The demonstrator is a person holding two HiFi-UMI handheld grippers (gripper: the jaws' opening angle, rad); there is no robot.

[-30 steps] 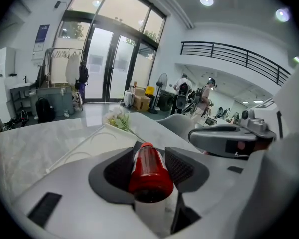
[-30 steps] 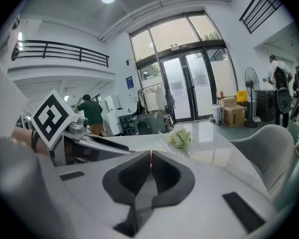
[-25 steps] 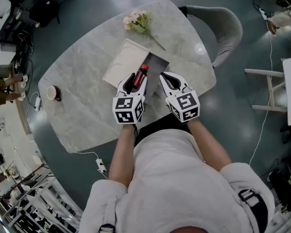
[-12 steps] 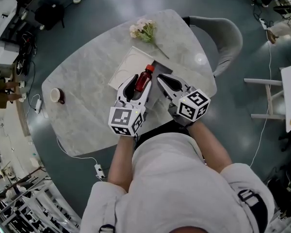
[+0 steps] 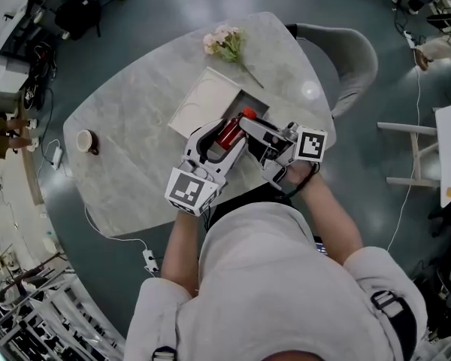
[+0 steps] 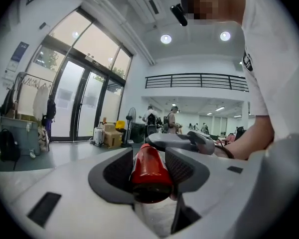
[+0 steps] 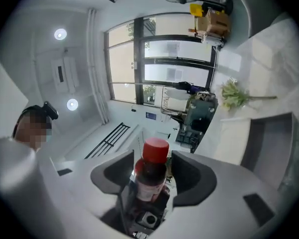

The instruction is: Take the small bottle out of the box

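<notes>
While the left gripper [image 5: 222, 135] pinches the small bottle [image 5: 230, 130] by its lower body over the box [image 5: 253, 101], cap pointing away from the person, the right gripper [image 7: 152, 159] stands crosswise at the cap end; its jaws, just opened wide, flank the neck without pressing.

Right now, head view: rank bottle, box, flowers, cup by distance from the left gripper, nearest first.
1. bottle: clamped in the left gripper's jaws.
2. box: just beyond the jaws.
3. flowers: farther ahead, top of the view.
4. cup: far off to the left.
</notes>
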